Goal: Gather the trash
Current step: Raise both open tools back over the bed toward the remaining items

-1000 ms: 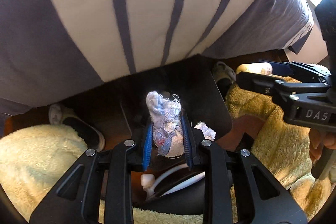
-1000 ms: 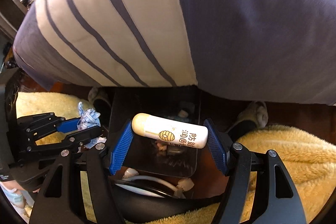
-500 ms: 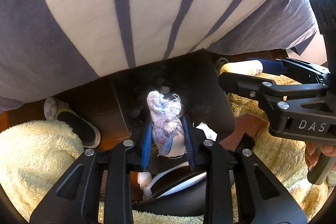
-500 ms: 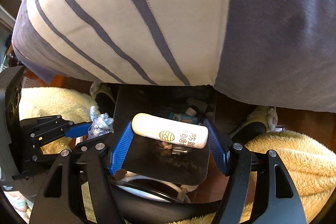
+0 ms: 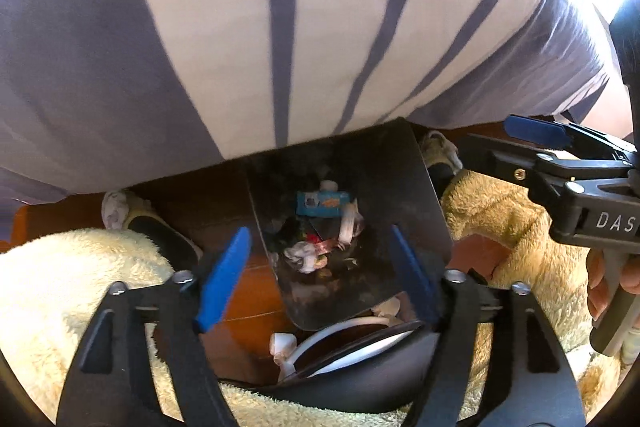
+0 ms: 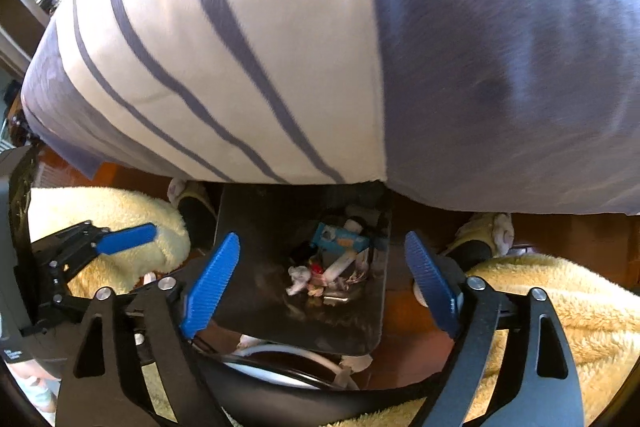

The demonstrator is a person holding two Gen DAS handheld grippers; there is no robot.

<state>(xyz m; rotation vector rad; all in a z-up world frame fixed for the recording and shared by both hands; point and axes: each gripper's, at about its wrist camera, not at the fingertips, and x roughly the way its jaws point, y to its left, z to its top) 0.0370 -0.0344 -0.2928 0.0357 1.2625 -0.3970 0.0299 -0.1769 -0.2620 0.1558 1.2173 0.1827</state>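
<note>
**Both loads dropped in the bin**

Down on the wooden floor (image 5: 244,303), between fluffy yellow rugs (image 6: 560,303), stands the dark bin (image 5: 416,195), right under both tools. The left gripper (image 5: 320,267) and right gripper (image 6: 320,271) have just been opening; each now gapes wide with nothing between its blue pads. The trash (image 6: 320,275) lies heaped inside: crumpled tissue, a blue wrapper, a pale tube. This looks like the release step finished; next, I'd say, lift clear and hunt for more litter.
</note>
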